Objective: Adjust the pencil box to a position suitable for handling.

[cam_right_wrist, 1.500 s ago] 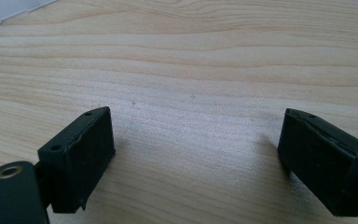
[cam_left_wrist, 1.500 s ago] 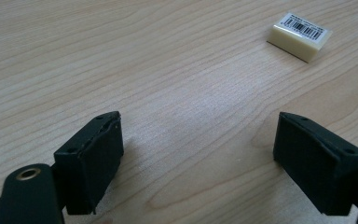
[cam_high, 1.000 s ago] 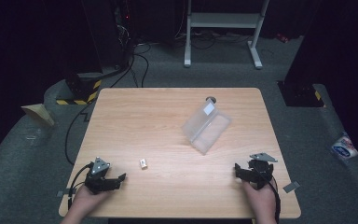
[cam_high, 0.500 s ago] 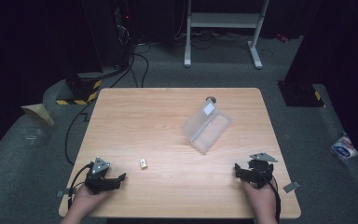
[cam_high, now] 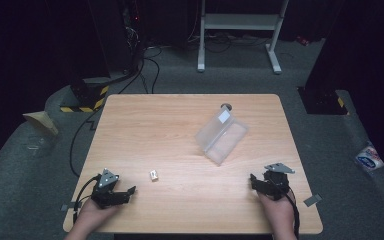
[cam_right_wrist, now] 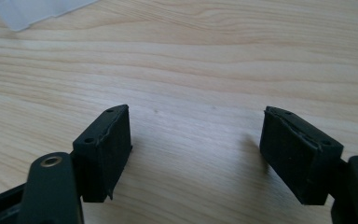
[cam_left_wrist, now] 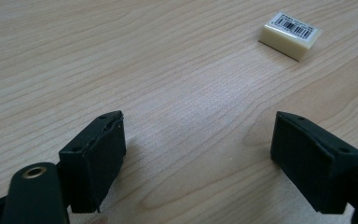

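Nothing has shifted since the earlier frames: we find both claws and every object in the same places. On the high view, we see a light wooden surface [cam_high: 180,130] standing on grey carpet in a dark room. At its near-left corner the left claw [cam_high: 129,192] rests low over the wood, held by a hand [cam_high: 92,215] that enters from the bottom edge; a grey three-cornered plate sits on top of it. At the near-right corner the right claw [cam_high: 253,181] is held by the other hand [cam_high: 278,212], likewise topped by a grey plate.

We note a small cream eraser [cam_high: 153,175] lying flat on the surface, just to the right of the left claw and apart from it. In the left gripper view the eraser [cam_left_wrist: 290,35] lies beyond the jaws toward the upper right, with a barcode label on its top face. The left claw [cam_left_wrist: 198,149] is released, its two black jaws standing wide apart with bare wood between them.

In the right gripper view the right claw [cam_right_wrist: 196,151] is also released, jaws wide and holding nothing. A corner of a translucent plastic case [cam_right_wrist: 37,10] shows at the upper left. On the high view this case [cam_high: 221,135] lies right of centre, well apart from both claws, open, with a white label near its far end. Just beyond it a small dark round object [cam_high: 226,106] sits by the far edge.
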The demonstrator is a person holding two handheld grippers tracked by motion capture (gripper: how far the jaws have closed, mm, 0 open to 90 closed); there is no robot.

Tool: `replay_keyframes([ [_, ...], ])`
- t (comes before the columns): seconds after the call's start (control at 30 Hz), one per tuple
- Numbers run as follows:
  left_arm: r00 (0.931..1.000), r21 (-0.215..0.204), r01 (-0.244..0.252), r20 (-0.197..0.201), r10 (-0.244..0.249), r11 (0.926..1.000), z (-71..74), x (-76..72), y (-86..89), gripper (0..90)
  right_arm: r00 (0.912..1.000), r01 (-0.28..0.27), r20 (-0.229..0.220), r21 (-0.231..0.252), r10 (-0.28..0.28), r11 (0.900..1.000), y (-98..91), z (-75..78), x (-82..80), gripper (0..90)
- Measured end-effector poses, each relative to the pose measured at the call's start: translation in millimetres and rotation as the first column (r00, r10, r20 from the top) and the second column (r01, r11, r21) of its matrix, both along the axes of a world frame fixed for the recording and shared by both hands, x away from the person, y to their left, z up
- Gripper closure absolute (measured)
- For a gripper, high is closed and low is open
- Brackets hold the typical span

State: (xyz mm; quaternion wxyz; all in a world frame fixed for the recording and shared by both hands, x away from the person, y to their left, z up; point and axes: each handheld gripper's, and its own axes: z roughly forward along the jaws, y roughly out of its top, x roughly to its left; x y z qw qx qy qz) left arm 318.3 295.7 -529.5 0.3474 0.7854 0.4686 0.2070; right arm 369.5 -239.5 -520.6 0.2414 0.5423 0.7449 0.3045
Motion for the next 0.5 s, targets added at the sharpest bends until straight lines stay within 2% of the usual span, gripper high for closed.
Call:
replay_keyframes([
  [0.07,1.0,0.0,0.001,0.001,-0.001,1.0,0.0,0.0,0.2,18.4,0.9999,-0.012,0.006,-0.005,0.012,0.9999,3.3,1.0,-0.4,27.8],
  [0.1,1.0,0.001,0.003,0.001,-0.003,1.0,0.0,0.1,0.5,18.4,0.9997,-0.021,0.014,0.004,0.021,0.9998,9.6,4.4,-1.3,32.1],
  [0.3,1.0,0.001,0.004,0.002,-0.004,1.0,0.0,0.2,0.7,18.6,0.9987,-0.049,0.019,0.05,0.048,0.9976,20.5,12.5,2.3,38.3],
  [0.5,1.0,-0.003,0.001,0.002,-0.001,1.0,-0.2,-0.2,0.4,18.7,0.9951,-0.089,0.046,0.049,0.087,0.9948,36.9,19.3,12.6,46.2],
])
